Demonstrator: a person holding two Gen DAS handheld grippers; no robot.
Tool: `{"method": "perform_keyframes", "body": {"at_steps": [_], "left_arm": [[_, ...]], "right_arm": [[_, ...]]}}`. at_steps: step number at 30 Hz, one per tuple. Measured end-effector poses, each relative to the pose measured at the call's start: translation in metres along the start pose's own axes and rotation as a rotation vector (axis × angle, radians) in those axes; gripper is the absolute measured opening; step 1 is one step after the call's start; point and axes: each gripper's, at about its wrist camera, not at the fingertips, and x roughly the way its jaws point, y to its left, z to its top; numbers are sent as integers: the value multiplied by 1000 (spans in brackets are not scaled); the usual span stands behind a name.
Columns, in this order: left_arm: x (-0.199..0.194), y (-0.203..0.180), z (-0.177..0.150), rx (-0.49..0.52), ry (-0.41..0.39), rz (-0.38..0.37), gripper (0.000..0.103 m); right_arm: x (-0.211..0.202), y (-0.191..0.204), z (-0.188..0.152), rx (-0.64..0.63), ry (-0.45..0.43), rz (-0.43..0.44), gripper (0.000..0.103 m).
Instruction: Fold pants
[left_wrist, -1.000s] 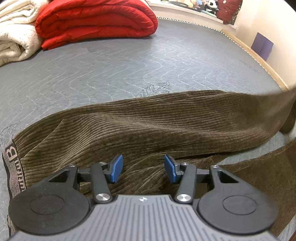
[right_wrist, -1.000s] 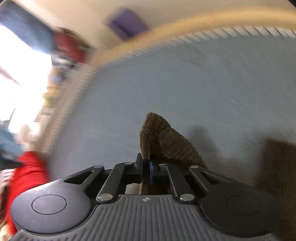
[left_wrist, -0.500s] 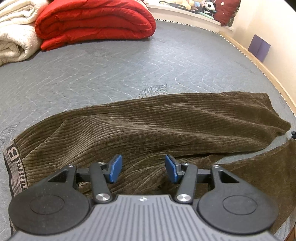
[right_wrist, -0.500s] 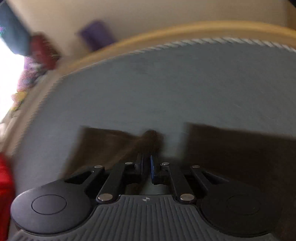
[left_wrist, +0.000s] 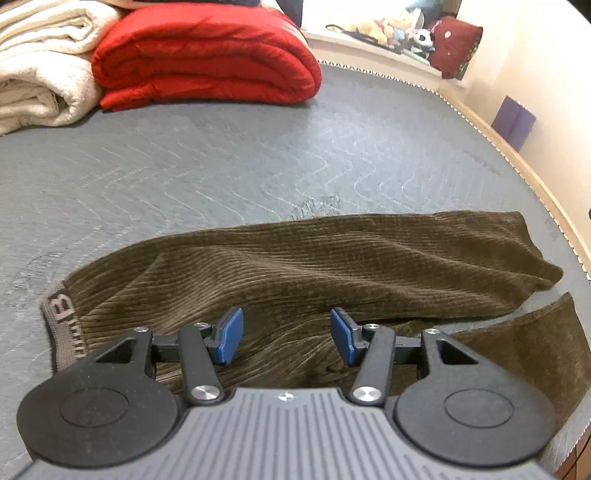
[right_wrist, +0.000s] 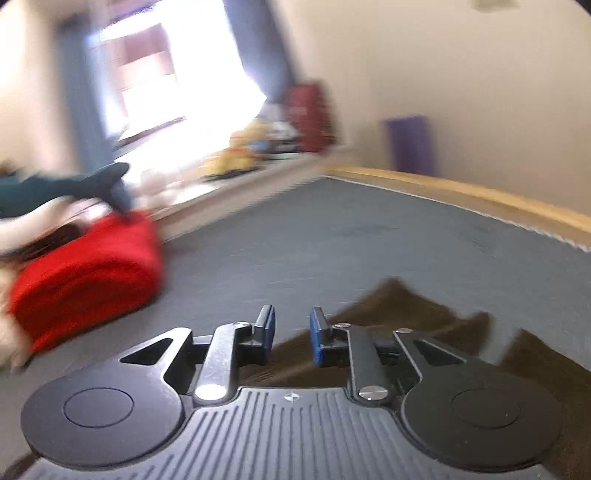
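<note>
Both wrist cameras look low and close across the grey quilted bed cover (left_wrist: 258, 158), sharing the folded red quilt (left_wrist: 207, 55) (right_wrist: 88, 273) at its far side.

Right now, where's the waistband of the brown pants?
In the left wrist view, the waistband lies at the far left end of the pants, flat on the grey mattress, just left of the open left tool.
</note>
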Motion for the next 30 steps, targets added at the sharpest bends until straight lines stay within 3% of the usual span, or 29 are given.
{"method": "perform_keyframes", "body": {"at_steps": [7, 11, 13, 16, 20, 25, 30], "left_arm": [[-34, 28, -17, -43, -10, 14, 58], [-47, 34, -25, -68, -23, 21, 57], [-54, 35, -31, -85, -32, 14, 55], [-58, 35, -38, -92, -27, 11, 43], [-61, 39, -42, -116, -28, 16, 38], [-64, 47, -43, -117, -28, 35, 38], [-59, 52, -47, -117, -2, 37, 38]], "right_arm": [[-67, 116, -44, -70, 133, 169, 34], [-93, 165, -83, -189, 186, 197, 34], [-84, 174, -99, -233, 209, 192, 34], [-79, 178, -119, -212, 269, 165, 35], [-68, 188, -141, -224, 371, 210, 35], [-75, 214, -178, -368, 491, 348, 35], [-86, 228, -196, -460, 535, 417, 35]]}}
